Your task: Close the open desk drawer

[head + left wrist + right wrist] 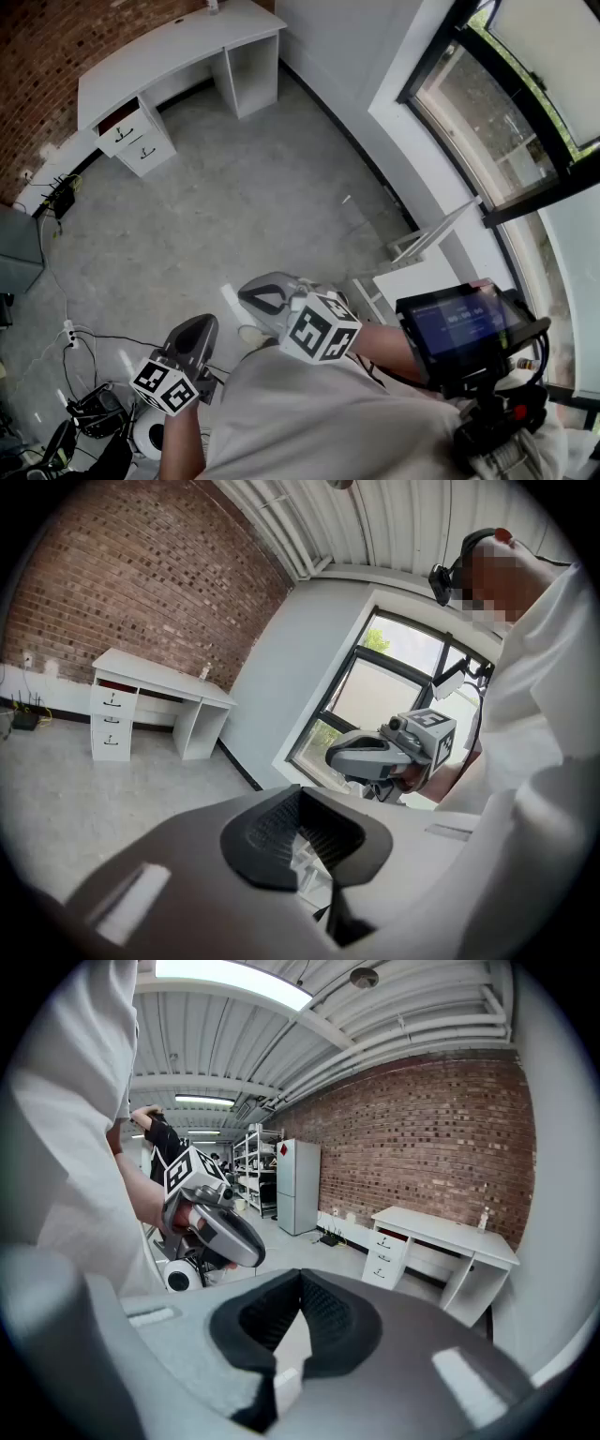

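Note:
A white desk point(178, 47) stands far off against the brick wall. Its drawer unit point(136, 141) is at the desk's left end, and the top drawer point(122, 127) is pulled out a little, with a dark gap above its front. The same desk point(159, 672) and drawer point(112, 698) show small in the left gripper view. In the right gripper view, the desk point(445, 1227) and drawer point(394, 1241) are also distant. My left gripper point(199, 328) and right gripper point(251, 295) are held close to my body, several metres from the desk. The left gripper point(300, 794) and right gripper point(300, 1277) are both shut on nothing.
Bare concrete floor point(234, 197) lies between me and the desk. Cables and a power strip point(58, 195) run along the left wall by a grey cabinet point(17, 248). A white frame point(417, 246) stands by the window wall on the right. A fridge point(298, 1185) and shelves stand further back.

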A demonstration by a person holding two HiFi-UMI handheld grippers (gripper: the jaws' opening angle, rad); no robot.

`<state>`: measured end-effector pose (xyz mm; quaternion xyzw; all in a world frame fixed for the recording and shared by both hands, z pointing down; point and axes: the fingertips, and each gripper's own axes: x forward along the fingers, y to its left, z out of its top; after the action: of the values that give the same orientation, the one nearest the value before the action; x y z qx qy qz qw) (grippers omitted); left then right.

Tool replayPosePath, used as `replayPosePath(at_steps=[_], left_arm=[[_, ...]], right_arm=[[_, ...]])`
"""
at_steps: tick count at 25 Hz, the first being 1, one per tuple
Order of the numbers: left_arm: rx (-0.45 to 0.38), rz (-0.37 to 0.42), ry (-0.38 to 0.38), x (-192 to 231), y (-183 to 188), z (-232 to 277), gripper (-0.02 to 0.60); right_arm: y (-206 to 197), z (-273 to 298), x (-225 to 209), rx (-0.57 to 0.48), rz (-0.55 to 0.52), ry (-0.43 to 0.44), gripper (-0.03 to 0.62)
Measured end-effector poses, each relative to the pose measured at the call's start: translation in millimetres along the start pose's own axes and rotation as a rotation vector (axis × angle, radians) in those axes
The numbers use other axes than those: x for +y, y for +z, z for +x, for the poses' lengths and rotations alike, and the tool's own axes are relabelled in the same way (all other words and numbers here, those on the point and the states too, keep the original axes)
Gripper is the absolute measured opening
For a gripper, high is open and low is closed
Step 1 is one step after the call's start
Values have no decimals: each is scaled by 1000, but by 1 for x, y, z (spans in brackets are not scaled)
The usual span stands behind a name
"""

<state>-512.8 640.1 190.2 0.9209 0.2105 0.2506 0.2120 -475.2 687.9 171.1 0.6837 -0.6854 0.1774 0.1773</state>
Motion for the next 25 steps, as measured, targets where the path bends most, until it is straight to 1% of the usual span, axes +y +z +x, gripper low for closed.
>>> replayPosePath(at_steps=[4,8,10,14,17,21,25], left_arm=[[-8,-9,25,-6,2,19,5],[-48,-60,33,-8,15,37,5],[-58,-85,40,3,21,41,5],[-64,-111,60,54,30,46,5],[-71,-128,34,102,45,66,5],[-80,-127,13,170,90,91,5],[-99,-120,-45,212,123,99,5]], right_arm=[[-12,-16,-16,-15,5,4,3],[-28,-29,-36,-3,36,7,3],[-33,-25,-49,2,52,-8,3],[-29,10,-84,-20,76,-32,3],[-20,41,-125,-10,77,-45,12],[13,88,-176,16,70,-61,26],[48,131,-207,23,28,-87,26]])
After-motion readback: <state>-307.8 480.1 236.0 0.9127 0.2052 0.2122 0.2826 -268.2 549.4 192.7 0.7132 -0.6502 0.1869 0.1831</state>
